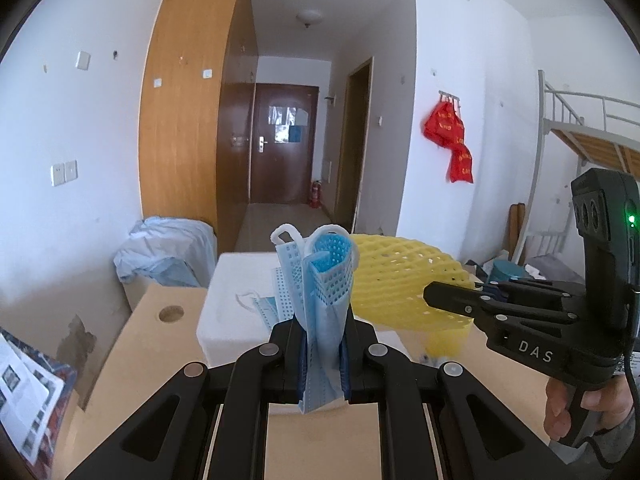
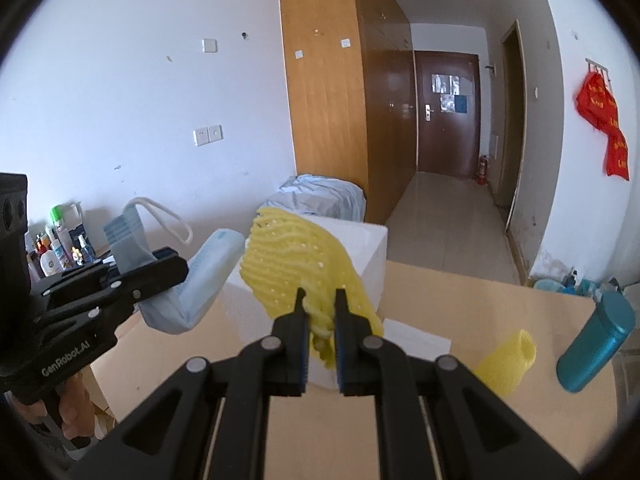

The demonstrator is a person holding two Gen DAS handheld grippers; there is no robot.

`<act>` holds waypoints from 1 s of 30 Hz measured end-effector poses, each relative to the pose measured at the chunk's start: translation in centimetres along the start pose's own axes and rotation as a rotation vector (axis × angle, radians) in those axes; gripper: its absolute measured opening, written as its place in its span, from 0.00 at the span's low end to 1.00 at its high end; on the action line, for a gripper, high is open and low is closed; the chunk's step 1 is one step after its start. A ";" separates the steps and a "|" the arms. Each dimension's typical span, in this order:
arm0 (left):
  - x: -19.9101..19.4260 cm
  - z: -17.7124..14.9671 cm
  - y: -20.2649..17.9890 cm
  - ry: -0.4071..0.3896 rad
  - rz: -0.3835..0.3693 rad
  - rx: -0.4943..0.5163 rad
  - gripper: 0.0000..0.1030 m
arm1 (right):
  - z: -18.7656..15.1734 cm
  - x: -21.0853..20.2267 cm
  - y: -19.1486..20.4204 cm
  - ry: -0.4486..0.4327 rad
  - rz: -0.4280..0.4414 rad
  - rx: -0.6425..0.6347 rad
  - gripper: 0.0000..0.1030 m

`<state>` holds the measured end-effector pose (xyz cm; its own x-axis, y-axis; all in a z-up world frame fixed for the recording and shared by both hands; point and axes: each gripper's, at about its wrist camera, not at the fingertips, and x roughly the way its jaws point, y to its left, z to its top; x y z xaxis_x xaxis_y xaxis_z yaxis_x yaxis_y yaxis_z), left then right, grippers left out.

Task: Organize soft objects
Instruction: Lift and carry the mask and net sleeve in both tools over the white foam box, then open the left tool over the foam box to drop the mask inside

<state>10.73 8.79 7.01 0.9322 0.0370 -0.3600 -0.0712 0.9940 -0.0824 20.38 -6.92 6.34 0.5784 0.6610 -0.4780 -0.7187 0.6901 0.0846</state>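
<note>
Left gripper [image 1: 322,356] pinching blue mask [image 1: 326,280]; right gripper [image 2: 320,332] pinching yellow foam net [image 2: 292,260]

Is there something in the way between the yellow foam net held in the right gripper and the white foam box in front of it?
Nothing visible blocks it. The yellow foam mesh net, clamped in the right hand-held gripper, hangs directly before the white foam box. The left hand-held gripper with its blue face mask stays to one side.

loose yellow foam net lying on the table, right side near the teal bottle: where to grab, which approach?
The yellow foam net sleeve lies on its side on the table, open end facing up-right toward the teal bottle. Probably best to pinch across the middle of the tube from above, jaws straddling its width so the soft mesh squashes flat. Come from the near-left side, since the bottle crowds the right.
</note>
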 end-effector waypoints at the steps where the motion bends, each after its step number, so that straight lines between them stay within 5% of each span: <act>1: 0.1 0.1 0.0 -0.002 -0.001 -0.001 0.13 | 0.3 0.3 -0.1 0.000 -0.002 -0.002 0.13; 30: 10.9 1.9 3.5 0.101 0.050 -0.026 0.13 | 2.6 6.6 -1.2 0.072 -0.019 -0.028 0.13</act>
<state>21.35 12.83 4.54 0.8867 0.0745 -0.4562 -0.1270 0.9882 -0.0856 26.02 -2.64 5.32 0.5631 0.6244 -0.5414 -0.7194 0.6927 0.0507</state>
